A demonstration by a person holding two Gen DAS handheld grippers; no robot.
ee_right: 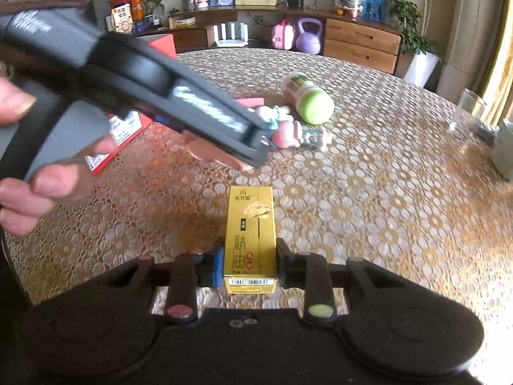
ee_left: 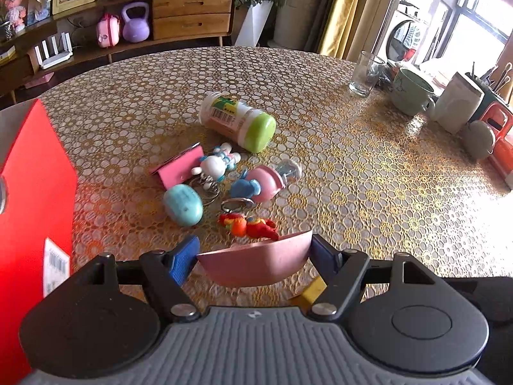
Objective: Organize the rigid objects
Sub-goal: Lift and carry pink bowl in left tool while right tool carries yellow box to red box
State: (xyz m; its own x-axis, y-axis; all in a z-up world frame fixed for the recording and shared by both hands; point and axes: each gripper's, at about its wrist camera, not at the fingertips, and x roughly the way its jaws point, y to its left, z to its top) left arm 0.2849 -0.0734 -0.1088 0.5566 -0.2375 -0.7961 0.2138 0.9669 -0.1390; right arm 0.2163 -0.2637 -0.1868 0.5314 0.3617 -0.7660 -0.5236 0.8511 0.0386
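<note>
My left gripper (ee_left: 253,256) is shut on a pink curved plastic piece (ee_left: 256,264) held above the table. Beyond it lie a red toy keychain (ee_left: 248,226), a teal egg-shaped case (ee_left: 183,204), a pink binder clip (ee_left: 179,168), a white rabbit keychain (ee_left: 216,162), a pink and blue figure (ee_left: 259,183) and a white bottle with a green cap (ee_left: 239,121). My right gripper (ee_right: 248,263) is shut on a gold box (ee_right: 250,240). The left gripper's body (ee_right: 179,96) crosses the right wrist view, hiding some toys.
A red box (ee_left: 35,192) stands at the left edge of the patterned table (ee_left: 368,176). At the right are a glass (ee_left: 365,73), a green mug (ee_left: 410,91), a white container (ee_left: 457,102) and an orange holder (ee_left: 495,128). A sideboard (ee_left: 192,12) stands behind.
</note>
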